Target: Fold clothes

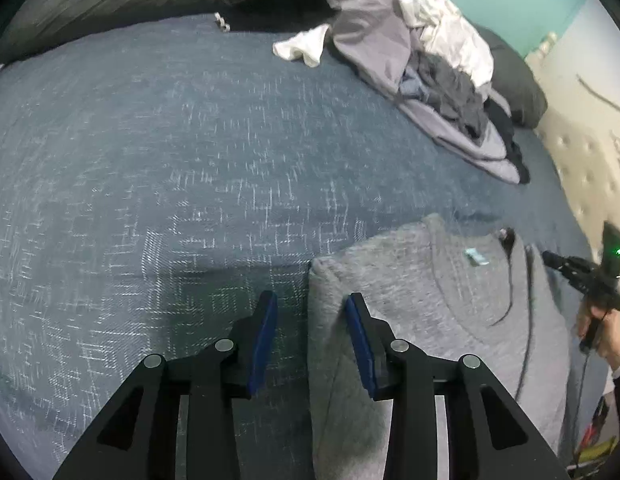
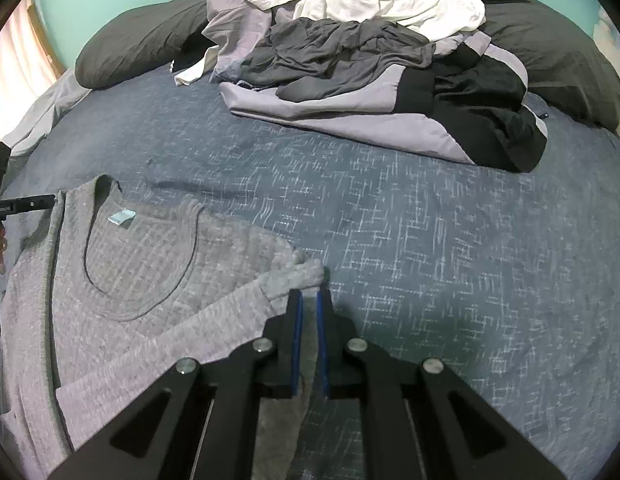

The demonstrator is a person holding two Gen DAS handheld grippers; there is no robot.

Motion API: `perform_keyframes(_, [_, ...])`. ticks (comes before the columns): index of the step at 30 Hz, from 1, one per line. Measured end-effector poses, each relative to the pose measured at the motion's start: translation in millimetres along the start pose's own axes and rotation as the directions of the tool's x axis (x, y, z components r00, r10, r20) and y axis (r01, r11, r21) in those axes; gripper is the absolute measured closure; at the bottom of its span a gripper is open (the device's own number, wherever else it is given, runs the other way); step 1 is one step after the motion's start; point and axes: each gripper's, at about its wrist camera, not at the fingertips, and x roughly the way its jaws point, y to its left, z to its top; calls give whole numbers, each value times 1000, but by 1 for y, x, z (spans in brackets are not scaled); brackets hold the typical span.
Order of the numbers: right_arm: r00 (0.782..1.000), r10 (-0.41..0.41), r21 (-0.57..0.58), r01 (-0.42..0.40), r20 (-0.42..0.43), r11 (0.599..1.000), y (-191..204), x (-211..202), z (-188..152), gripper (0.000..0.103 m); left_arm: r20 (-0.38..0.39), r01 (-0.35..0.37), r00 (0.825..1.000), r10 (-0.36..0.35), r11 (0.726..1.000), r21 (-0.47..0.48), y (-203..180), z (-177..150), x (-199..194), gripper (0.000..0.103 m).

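Note:
A grey knit sweater (image 2: 150, 264) lies flat on the blue bedspread (image 2: 430, 240), neckline and pale label facing up. One sleeve (image 2: 230, 312) is folded across its body. My right gripper (image 2: 308, 294) is shut on that sleeve near the cuff, with grey fabric showing between the blue pads. In the left wrist view my left gripper (image 1: 312, 300) stands open just above the sweater (image 1: 430, 300), its fingers straddling the garment's left edge. The right gripper (image 1: 566, 268) appears there at the far right, held by a hand.
A pile of unfolded clothes (image 2: 370, 60), white, dark grey, lilac and black, sits at the back of the bed against dark pillows (image 2: 142, 40). Open bedspread (image 1: 190, 160) stretches left of the sweater. A padded cream surface (image 1: 582, 168) borders the bed.

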Motion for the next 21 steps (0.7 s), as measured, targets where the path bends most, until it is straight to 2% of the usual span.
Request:
perform_keyframes(2, [1000, 1, 0, -1, -1, 1000, 0, -1, -2, 96, 0, -38, 999, 38, 999, 9, 1, -1, 3, 83])
perform_keyframes(7, [1000, -9, 6, 9, 4, 1000, -2, -7, -6, 96, 60, -81, 995, 86, 994, -68, 11, -3, -16, 83])
perform_keyframes(10, [1000, -7, 24, 7, 14, 1000, -5, -19, -10, 96, 85, -80, 993, 86, 995, -65, 7, -6, -37, 81])
perform_keyframes(14, [1000, 8, 41, -9, 20, 999, -3, -41, -20, 96, 80, -71, 994, 73, 997, -28, -10, -25, -68, 69])
perform_keyframes(21, [999, 46, 60, -45, -4, 997, 15, -83, -66, 96, 20, -57, 998, 57, 998, 40, -42, -103, -117, 63])
